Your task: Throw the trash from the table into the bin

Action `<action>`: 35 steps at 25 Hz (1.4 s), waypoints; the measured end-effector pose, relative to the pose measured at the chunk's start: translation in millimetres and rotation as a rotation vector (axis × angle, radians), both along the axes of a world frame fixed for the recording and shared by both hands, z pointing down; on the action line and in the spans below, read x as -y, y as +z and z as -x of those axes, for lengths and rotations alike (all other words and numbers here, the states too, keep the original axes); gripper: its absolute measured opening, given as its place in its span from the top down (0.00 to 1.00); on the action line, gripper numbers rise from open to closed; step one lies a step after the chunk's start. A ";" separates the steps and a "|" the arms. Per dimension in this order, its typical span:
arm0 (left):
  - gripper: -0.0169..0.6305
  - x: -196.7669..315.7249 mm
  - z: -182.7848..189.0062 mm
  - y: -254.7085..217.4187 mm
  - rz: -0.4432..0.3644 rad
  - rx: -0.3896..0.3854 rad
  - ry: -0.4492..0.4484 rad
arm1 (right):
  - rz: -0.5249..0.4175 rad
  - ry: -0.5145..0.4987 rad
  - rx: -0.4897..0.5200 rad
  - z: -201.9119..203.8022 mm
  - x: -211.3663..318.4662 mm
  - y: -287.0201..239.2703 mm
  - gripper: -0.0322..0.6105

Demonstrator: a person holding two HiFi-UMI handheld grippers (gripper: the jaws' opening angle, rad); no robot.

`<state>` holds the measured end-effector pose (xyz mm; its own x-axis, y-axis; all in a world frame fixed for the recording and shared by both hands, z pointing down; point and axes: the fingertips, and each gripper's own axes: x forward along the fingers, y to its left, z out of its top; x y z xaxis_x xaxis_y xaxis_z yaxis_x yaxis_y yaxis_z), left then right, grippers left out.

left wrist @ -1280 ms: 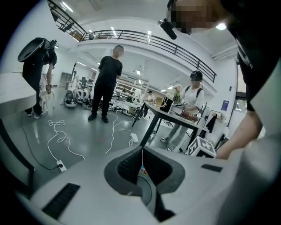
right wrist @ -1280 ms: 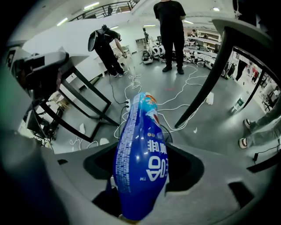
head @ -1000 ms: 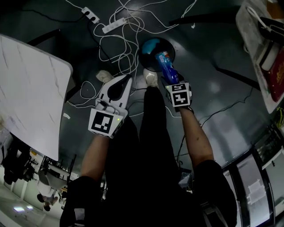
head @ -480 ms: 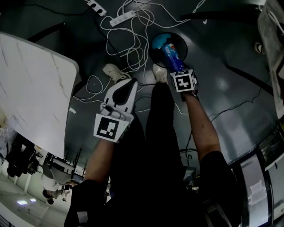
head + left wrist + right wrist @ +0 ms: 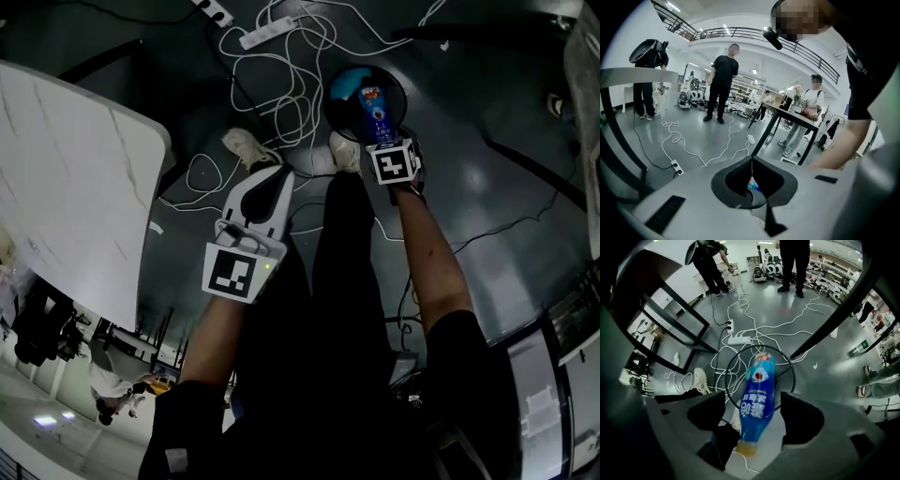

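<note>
Above the round black bin (image 5: 329,101) on the floor, near the person's feet, the right gripper (image 5: 754,405) points steeply down with a blue plastic bottle (image 5: 757,399) between its fingers (image 5: 801,420). In the right gripper view those fingers stand wide apart, and floor shows on each side of the bottle, so neither finger touches it. The bottle is blurred. Its yellowish cap end lies toward the gripper's base, and its far end reaches over the bin's wire rim (image 5: 790,363). The blue label carries a row of large white characters that are too smeared to read, with a round red-and-white emblem further along.

In the head view the bottle (image 5: 376,114) lies over the bin's opening, just past the square-marker cube (image 5: 394,162). Something blue sits inside the bin.

The left gripper (image 5: 751,161) is held level, off to the left of the bin. Its fingers are pressed together with nothing between them.

White cables (image 5: 281,80) loop across the floor beside the bin, along with a white power strip (image 5: 255,37). The white marbled surface (image 5: 75,169) fills the left of the head view, well apart from both grippers.
</note>
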<state>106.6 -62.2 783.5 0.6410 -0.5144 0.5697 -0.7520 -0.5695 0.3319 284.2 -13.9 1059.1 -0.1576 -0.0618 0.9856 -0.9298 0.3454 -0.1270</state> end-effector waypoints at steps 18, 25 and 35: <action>0.95 12.1 -9.7 -36.0 -0.045 -0.040 0.012 | -0.285 0.222 0.064 -6.5 47.5 -100.7 0.72; 0.95 47.2 -22.8 -107.2 -0.159 -0.100 -0.019 | -0.532 0.328 0.152 -7.8 85.7 -229.2 0.88; 0.95 79.4 -33.0 -238.9 -0.336 -0.209 -0.021 | -0.851 0.309 0.203 -31.5 107.0 -425.6 0.92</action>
<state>139.7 -141.6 544.6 0.7126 -0.6643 0.2256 -0.7007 -0.6574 0.2773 315.7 -120.9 633.5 -0.1781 -0.8200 0.5439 -0.9838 0.1377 -0.1146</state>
